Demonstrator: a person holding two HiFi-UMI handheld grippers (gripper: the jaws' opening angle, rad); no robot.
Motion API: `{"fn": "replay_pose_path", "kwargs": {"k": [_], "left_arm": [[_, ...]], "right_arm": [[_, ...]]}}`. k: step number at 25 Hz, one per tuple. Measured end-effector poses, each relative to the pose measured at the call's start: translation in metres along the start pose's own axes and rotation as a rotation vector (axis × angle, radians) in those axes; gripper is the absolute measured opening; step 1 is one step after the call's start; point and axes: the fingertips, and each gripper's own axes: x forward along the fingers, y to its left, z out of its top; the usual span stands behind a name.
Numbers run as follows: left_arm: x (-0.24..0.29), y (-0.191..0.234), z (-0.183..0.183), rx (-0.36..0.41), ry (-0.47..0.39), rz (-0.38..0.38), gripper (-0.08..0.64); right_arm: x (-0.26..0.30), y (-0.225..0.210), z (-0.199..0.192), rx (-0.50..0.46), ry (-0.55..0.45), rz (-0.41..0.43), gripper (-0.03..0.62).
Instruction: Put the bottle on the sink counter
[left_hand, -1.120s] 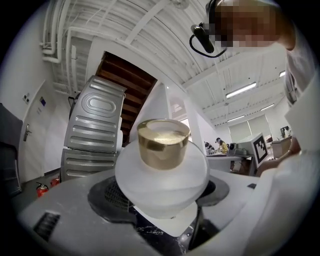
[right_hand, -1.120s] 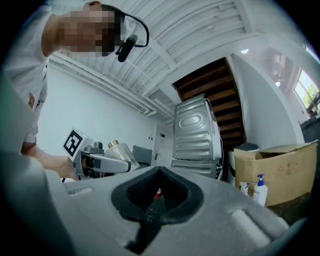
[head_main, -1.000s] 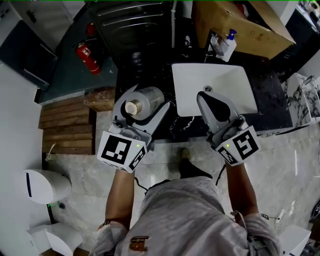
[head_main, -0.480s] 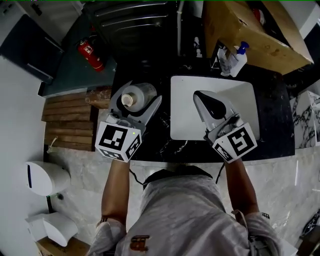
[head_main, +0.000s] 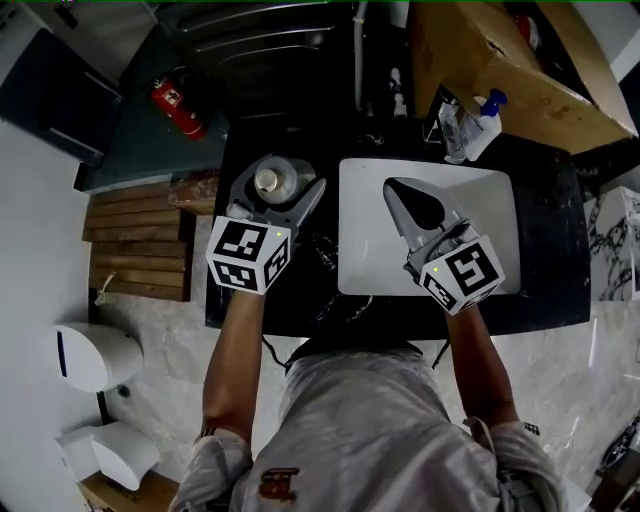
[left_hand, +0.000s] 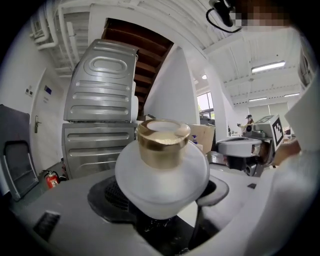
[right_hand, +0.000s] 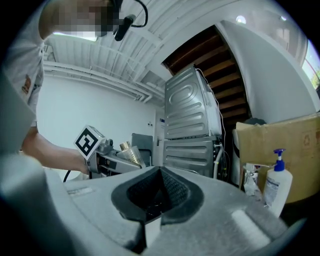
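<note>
Currently one bottle (left_hand: 162, 172) (in left hand-held gripper (head_main: 283, 178)).

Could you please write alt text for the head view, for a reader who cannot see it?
Seen from above, the left gripper clasps a frosted translucent bottle with a gold cap above the black marbled sink counter. The right gripper, jaws together, hovers over the white rectangular basin.

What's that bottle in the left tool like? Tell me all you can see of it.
The bottle is round, with a frosted whitish body and a short gold cap with a pale top. It stands roughly upright, gripped at its body between the jaws of the left hand-held gripper, over the dark counter just left of the white sink. Whether its base touches the counter cannot be seen.
</note>
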Motion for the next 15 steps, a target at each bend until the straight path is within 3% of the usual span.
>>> {"fn": "replay_pose_path", "kwargs": {"k": [15], "left_arm": [[0.071, 0.036, -0.086, -0.047, 0.232, -0.004, 0.328]], "right_arm": [[0.015, -0.016, -0.024, 0.035, 0.04, -0.05, 0.0]]}}
